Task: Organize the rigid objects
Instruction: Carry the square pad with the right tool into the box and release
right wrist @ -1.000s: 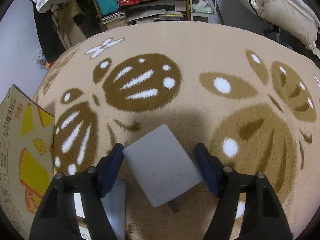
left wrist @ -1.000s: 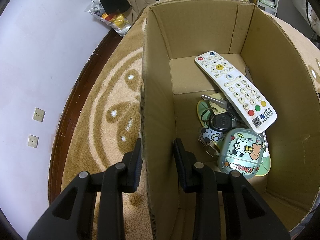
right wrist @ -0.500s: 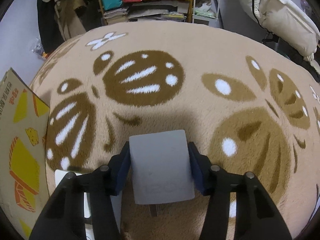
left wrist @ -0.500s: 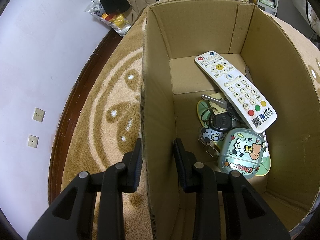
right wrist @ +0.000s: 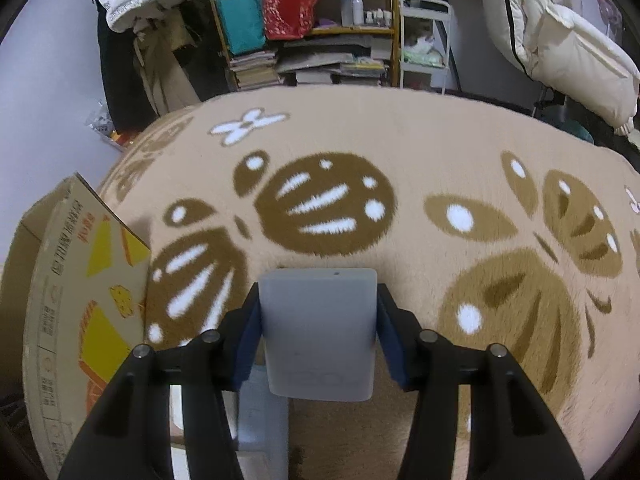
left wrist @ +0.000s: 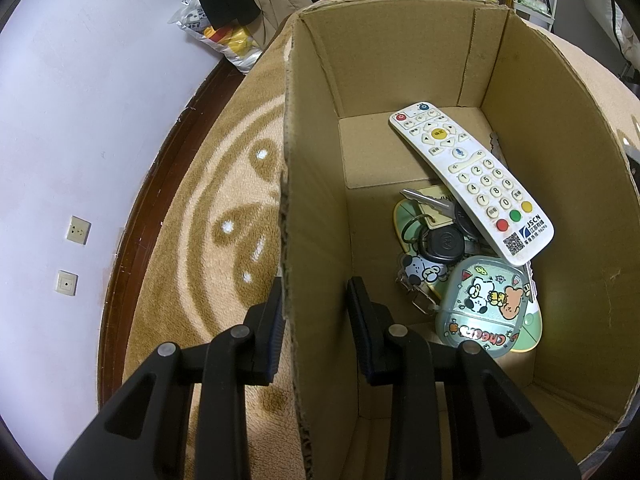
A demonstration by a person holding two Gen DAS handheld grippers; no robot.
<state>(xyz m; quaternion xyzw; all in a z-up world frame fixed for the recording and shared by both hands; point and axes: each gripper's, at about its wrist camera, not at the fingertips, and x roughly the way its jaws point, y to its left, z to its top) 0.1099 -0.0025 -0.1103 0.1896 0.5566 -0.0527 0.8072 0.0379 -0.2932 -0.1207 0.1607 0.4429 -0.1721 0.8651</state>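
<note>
My left gripper (left wrist: 314,312) straddles the left wall of an open cardboard box (left wrist: 316,184); its left pad touches the wall and a gap shows inside. The box holds a white remote (left wrist: 468,176), a key bunch with a black fob (left wrist: 440,240) and a green cartoon case (left wrist: 482,308). My right gripper (right wrist: 318,328) is shut on a flat grey rectangular device (right wrist: 318,332), held lifted above the carpet. The box's printed outer side (right wrist: 80,304) shows at the left of the right wrist view.
A tan carpet with brown and white patterns (right wrist: 400,152) covers the floor. Another pale flat object (right wrist: 262,420) lies under the right gripper. Shelves with books and bags (right wrist: 312,40) stand at the back. A white wall with sockets (left wrist: 76,232) is left of the box.
My right gripper has closed on the grey device and lifted it, the view tilting up toward the shelves. The left gripper and box have not moved.
</note>
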